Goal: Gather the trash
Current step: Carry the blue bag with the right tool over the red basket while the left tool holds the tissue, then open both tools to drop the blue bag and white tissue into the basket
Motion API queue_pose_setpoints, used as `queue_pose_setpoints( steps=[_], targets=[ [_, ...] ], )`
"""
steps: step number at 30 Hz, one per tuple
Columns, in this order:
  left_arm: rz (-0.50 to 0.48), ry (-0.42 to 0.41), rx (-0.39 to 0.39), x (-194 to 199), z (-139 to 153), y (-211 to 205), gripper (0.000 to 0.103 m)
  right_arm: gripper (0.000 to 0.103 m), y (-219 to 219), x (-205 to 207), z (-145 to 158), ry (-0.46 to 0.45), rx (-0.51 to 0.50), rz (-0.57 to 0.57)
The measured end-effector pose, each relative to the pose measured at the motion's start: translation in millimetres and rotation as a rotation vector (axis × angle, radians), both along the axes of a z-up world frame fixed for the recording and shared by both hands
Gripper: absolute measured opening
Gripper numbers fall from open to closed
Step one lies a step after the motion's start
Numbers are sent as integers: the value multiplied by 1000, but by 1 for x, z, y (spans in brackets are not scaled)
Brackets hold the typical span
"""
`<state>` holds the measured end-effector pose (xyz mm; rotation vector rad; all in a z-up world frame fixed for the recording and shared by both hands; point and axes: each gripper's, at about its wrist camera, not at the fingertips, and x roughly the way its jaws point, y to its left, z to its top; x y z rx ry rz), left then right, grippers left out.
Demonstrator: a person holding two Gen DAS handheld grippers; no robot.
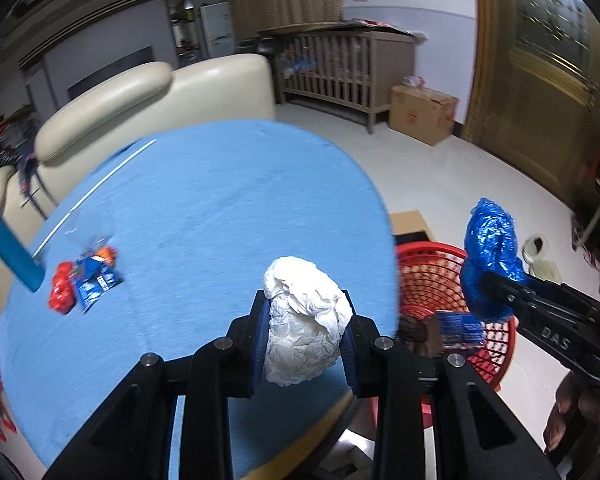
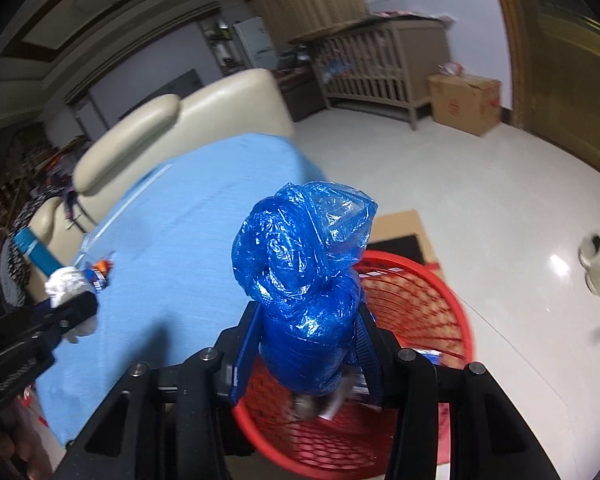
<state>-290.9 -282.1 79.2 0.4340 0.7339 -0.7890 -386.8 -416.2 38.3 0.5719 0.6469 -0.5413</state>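
Blue-clothed table [image 1: 204, 208], cream sofa [image 1: 148, 96] behind — hand-held grippers clamp paper wad [image 1: 304, 320], blue bag [image 2: 308, 288].

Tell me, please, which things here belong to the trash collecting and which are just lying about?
Belonging to the job:
crumpled white paper ball in the left gripper
scrunched blue plastic bag in the right gripper
red mesh plastic basket
red and blue snack wrappers on the blue tablecloth

Lying about:
cream leather sofa
brown cardboard box
wooden slatted crib

"DAS" in raised letters on the black body of the right tool [image 1: 487, 288]. Print on the blue snack wrapper [image 1: 94, 280] and the cardboard box [image 1: 422, 114]: unreadable.
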Motion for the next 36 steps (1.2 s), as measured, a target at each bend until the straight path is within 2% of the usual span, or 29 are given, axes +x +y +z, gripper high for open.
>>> queue_pose_setpoints(
  steps=[11,13,15,18,27,28,30,31,32,36],
  targets=[
    [-126,36,47,-26,-20,-50,33,52,-38,-18,-45,99,116,-39],
    [-142,45,55,-28,-25,-57,33,66,-43,-17,-49,107,131,-43],
    [-161,59,61,-30,-31,-64,34,73,-47,-18,-54,99,161,-42],
    [-185,82,69,-31,-39,-73,34,77,-51,-20,-58,90,175,-54],
    [-253,110,90,-41,-52,-97,35,77,-78,-43,-36,-5,159,-174],
    [-265,127,91,-42,-54,-100,37,77,-80,-46,-32,-16,155,-184],
    [-290,159,93,-43,-56,-105,49,77,-82,-48,-26,-26,150,-193],
    [-301,165,100,-45,-58,-108,66,77,-84,-48,-24,-30,149,-196],
    [-307,159,101,-47,-59,-109,75,77,-84,-47,-22,-32,147,-198],
    [-329,149,126,-48,-60,-107,76,77,-85,-46,-18,-35,143,-200]
  ],
)
